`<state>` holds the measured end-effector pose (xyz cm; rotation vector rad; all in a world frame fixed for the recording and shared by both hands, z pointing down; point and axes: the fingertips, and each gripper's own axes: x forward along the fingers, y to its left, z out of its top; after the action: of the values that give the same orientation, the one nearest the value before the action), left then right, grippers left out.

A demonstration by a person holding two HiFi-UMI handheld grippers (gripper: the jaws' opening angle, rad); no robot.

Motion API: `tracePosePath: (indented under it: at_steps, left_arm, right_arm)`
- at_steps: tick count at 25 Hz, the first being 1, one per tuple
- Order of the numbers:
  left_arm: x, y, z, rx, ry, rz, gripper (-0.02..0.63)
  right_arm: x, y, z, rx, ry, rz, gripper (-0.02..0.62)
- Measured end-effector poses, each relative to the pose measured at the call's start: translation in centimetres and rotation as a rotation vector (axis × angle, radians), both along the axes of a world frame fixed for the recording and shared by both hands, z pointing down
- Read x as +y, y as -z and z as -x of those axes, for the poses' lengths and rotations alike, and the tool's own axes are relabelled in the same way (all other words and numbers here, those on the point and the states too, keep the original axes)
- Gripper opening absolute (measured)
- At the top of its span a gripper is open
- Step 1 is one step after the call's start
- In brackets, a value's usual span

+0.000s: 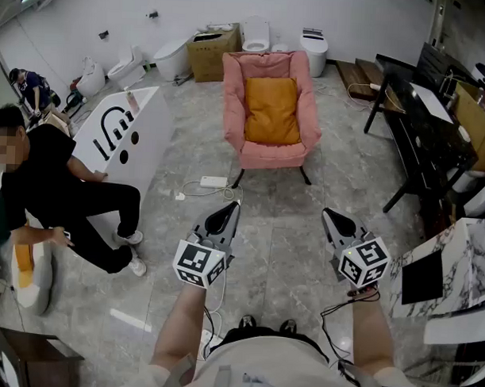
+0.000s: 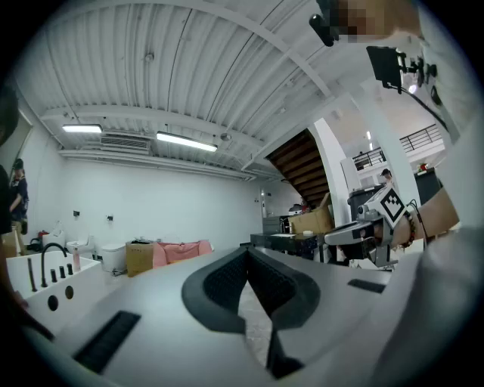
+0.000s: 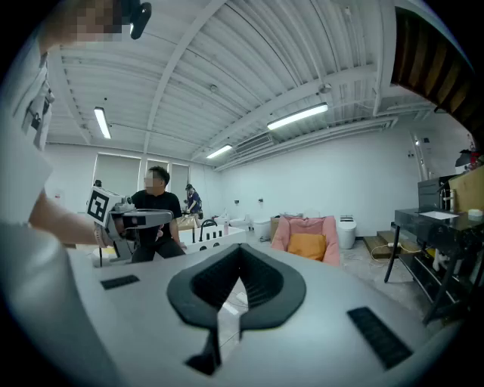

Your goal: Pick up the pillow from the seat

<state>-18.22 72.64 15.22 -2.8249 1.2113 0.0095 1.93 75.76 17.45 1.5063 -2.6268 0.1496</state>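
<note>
An orange pillow [image 1: 271, 110] leans upright against the back of a pink armchair [image 1: 268, 154] across the grey floor; the right gripper view also shows the pillow [image 3: 307, 246] on the armchair [image 3: 305, 227], far off. My left gripper [image 1: 231, 207] and right gripper [image 1: 329, 215] are held side by side well short of the chair, both shut with nothing between the jaws. In the left gripper view only the chair's pink top [image 2: 181, 251] shows, with the left gripper [image 2: 247, 253] shut. The right gripper [image 3: 241, 249] has its jaws together.
A person in black [image 1: 44, 191] crouches at the left beside a white cabinet [image 1: 122, 129]. A power strip and cable [image 1: 212, 182] lie on the floor before the chair. A black table [image 1: 423, 147] stands right; toilets and a cardboard box [image 1: 209, 54] line the back wall.
</note>
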Motion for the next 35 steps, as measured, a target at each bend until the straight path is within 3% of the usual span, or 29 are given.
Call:
tracePosePath:
  at_steps: [14, 27, 31, 33, 35]
  left_arm:
    - [-1.2, 0.3, 2.9, 0.038, -0.019, 0.016, 0.006]
    - [-2.6, -1.4, 5.0, 0.02, -0.107, 0.083, 0.008]
    - [-3.1, -1.4, 5.6, 0.034, -0.114, 0.093, 0.075]
    - [-3.2, -1.6, 5.7, 0.036, -0.121, 0.101, 0.099]
    - [-3.7, -1.9, 5.6, 0.036, -0.131, 0.116, 0.155]
  right_arm:
    - [-1.0, 0.0, 2.6, -0.009, -0.023, 0.0, 0.014]
    - [-2.0, 0.4, 4.4, -0.021, -0.124, -0.003, 0.015]
    - [-2.1, 0.8, 4.7, -0.015, -0.139, -0.012, 0.017]
    - [-2.3, 0.6, 4.6, -0.034, -0.145, -0.005, 0.037]
    - [-2.8, 0.4, 4.6, -0.054, -0.148, 0.004, 0.149]
